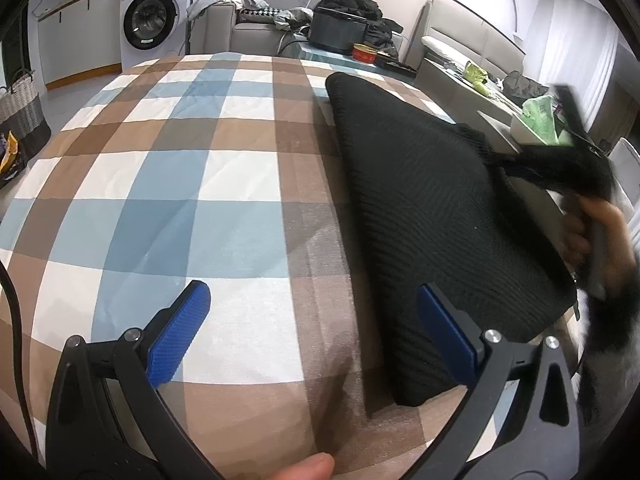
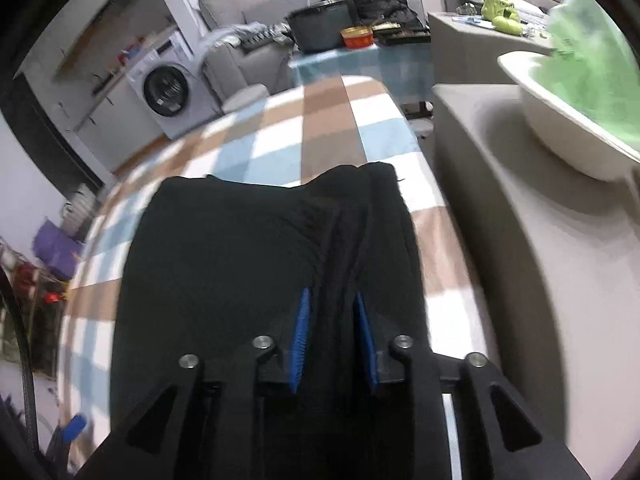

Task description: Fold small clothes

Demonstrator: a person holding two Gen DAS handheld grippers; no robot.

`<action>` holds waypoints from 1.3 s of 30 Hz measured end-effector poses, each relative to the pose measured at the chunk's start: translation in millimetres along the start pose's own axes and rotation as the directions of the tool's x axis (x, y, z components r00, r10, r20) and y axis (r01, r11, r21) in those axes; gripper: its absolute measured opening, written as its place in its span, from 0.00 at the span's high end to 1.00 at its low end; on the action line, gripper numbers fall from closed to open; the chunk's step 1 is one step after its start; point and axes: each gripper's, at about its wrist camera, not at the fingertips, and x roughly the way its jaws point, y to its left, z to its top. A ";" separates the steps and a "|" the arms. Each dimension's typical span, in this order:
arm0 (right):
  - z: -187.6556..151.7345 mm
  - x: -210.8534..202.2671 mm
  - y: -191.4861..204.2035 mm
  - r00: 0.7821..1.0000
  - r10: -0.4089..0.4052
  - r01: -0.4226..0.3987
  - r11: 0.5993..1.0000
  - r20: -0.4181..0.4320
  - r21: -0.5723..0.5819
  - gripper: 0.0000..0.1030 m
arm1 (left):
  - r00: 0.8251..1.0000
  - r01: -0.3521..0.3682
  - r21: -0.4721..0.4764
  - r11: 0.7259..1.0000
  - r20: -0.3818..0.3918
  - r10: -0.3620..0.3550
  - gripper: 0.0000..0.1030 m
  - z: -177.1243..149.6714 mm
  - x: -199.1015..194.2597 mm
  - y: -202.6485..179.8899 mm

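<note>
Black knit garment (image 1: 436,216) lying flat on the right part of a checked bedcover (image 1: 180,184), long axis running away from both cameras, much nearer the right gripper (image 2: 334,340) than the left gripper (image 1: 312,332). Left jaws wide apart and empty, hovering above bare cover with the garment just to their right; right jaws parted only a little, a raised ridge of the fabric between the blue pads, whether pinched or loose impossible to tell. Only the left view shows the garment's full outline; only the right view shows the fold between the pads and a white basin (image 2: 560,136) of green cloth alongside.
</note>
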 end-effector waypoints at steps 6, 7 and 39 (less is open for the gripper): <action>-81.9 -59.7 -11.3 0.995 0.101 -0.101 0.995 -0.017 -0.018 0.60 | 0.999 0.028 -0.017 0.999 -0.024 -0.029 0.01 0.6 10.4 -2.2; -94.3 -65.2 -10.9 0.994 0.109 -0.109 0.994 -0.025 -0.023 0.60 | 0.999 0.033 -0.014 0.999 -0.030 -0.033 0.01 0.5 12.4 -3.8; -117.5 -59.0 1.7 0.999 -0.040 0.041 0.985 0.011 -0.168 0.86 | 0.998 0.045 0.018 0.999 -0.040 -0.044 0.01 3.4 12.1 -21.7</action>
